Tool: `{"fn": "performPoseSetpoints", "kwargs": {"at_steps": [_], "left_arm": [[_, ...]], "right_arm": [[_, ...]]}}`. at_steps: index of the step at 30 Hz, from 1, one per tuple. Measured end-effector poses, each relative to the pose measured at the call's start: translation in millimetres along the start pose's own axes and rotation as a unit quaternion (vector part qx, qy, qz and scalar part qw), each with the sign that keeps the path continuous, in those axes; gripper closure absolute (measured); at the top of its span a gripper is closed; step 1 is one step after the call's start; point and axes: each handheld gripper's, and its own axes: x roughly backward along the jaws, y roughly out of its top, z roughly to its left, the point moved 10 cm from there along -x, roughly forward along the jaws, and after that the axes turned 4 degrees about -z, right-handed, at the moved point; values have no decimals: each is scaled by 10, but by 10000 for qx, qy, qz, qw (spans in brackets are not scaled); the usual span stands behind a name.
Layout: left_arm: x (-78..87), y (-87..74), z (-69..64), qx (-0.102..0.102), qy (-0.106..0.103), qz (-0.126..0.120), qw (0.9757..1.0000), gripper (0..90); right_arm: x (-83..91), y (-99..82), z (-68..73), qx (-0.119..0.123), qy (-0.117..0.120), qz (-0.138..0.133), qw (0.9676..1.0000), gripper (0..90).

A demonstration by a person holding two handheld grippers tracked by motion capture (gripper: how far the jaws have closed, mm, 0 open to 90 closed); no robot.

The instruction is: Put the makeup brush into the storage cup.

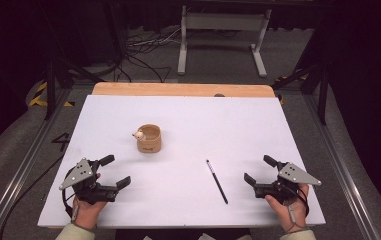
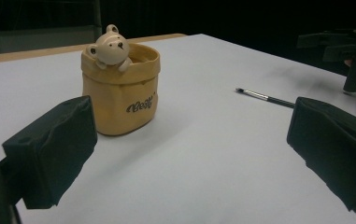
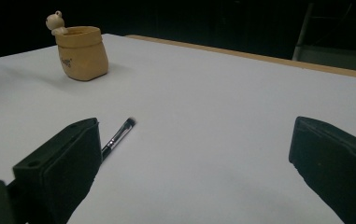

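Note:
A small tan pot shaped like a sack (image 1: 149, 139) (image 2: 121, 95) (image 3: 82, 52), with a little bear figure (image 1: 138, 134) (image 2: 109, 48) (image 3: 55, 22) on its rim, stands on the white table (image 1: 188, 120) left of centre. A thin black brush (image 1: 217, 181) (image 2: 264, 97) (image 3: 118, 136) lies flat right of centre. My left gripper (image 1: 114, 171) (image 2: 192, 154) rests open near the front left, a short way below the pot. My right gripper (image 1: 259, 170) (image 3: 194, 172) rests open at the front right, beside the brush; nothing is between either pair of jaws.
A wooden strip (image 1: 183, 89) runs along the table's far edge. Beyond it stand a white metal frame (image 1: 223, 35) and loose cables (image 1: 138, 55) on the floor. Metal rails (image 1: 23, 165) flank the table.

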Motion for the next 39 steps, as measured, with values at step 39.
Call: {"fn": "performPoseSetpoints", "kwargs": {"at_steps": [39], "left_arm": [[-14, 32, -10, -25, -28, -15, 10000, 26]], "right_arm": [[-326, 256, 246, 99, 400, 114, 9991, 29]]}}
